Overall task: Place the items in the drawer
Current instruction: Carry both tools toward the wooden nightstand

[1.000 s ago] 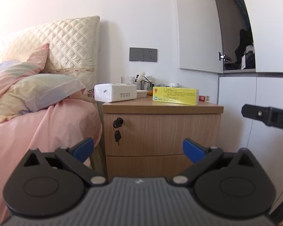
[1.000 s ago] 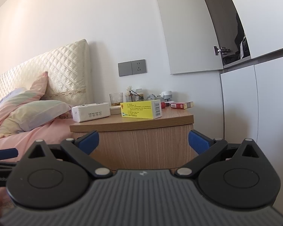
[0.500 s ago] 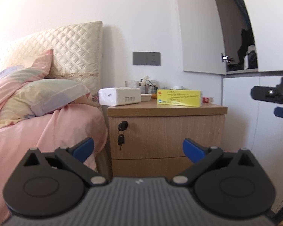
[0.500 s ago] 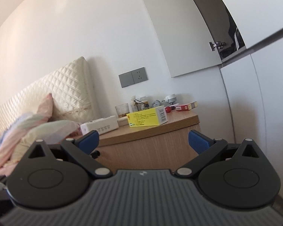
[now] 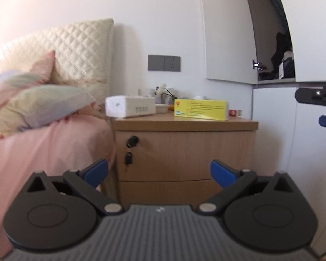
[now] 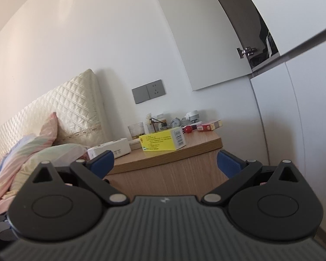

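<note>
Wooden drawers (image 5: 184, 154) are staying closed, so you are only beginning. You are holding the left gripper (image 5: 159, 170) and the right gripper (image 6: 165, 161) wide apart and empty, both near the nightstand (image 6: 178, 174). On its surface the yellow box (image 5: 201, 109) and the white box (image 5: 130, 106) are lying, far from your fingers. Opening and placing are left.

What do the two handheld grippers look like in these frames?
Both look alike. The left gripper and right gripper each have blue fingertips on black linkage arms, round black side housings, silver pivot pins and a ribbed grey centre plate with a small white mark. No cables or sleeves show.
</note>
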Demonstrator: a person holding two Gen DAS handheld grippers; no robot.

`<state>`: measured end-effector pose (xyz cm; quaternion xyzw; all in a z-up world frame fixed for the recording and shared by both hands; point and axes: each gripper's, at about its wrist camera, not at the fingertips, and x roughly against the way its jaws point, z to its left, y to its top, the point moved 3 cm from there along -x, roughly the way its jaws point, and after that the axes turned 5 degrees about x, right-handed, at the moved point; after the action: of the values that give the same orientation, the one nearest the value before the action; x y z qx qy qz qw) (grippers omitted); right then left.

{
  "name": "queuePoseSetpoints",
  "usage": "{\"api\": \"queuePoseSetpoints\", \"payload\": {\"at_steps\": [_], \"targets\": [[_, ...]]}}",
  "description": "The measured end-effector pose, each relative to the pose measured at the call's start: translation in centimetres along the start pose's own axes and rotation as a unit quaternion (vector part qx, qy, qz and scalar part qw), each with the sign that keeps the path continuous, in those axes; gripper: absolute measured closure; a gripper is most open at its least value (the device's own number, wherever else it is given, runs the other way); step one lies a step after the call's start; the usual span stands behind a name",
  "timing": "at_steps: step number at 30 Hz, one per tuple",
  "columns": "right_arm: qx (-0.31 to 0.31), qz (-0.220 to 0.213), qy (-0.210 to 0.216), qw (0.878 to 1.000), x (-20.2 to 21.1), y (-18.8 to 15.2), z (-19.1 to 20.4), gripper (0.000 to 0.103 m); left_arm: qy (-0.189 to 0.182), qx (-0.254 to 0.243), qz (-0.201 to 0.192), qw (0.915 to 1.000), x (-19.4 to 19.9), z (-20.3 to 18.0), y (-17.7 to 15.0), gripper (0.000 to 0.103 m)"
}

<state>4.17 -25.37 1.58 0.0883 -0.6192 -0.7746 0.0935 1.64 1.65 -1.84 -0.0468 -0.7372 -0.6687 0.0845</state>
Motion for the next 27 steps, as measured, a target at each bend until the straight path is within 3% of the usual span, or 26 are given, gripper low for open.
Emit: {"api": "queuePoseSetpoints", "payload": {"at_steps": [11,18,22,27], "targets": [[0.043,-0.021,0.027,0.998,-2.6,2.4,0.8,0.000,0.024,-0.016,-0.004,0.9996,-2.3,-0.9,1.1,0.001],[0.047,-0.043,0.034,0.997,-5.6,4.4,-1.6,0.000,0.013,-0.065,0.020,0.9976,-5.7,-0.8,4.1,0.001],[0.049,-0.054,0.039,0.997,-7.4,5.9,-3.2,0.000,0.028,-0.060,0.009,0.9977,-8.0,0.7,6.4,0.001],[0.043,-0.061,0.045,0.996,-10.3,6.3,-4.8,0.000,0.041,-0.053,0.009,0.9977,-10.7,2.5,6.2,0.001]]}}
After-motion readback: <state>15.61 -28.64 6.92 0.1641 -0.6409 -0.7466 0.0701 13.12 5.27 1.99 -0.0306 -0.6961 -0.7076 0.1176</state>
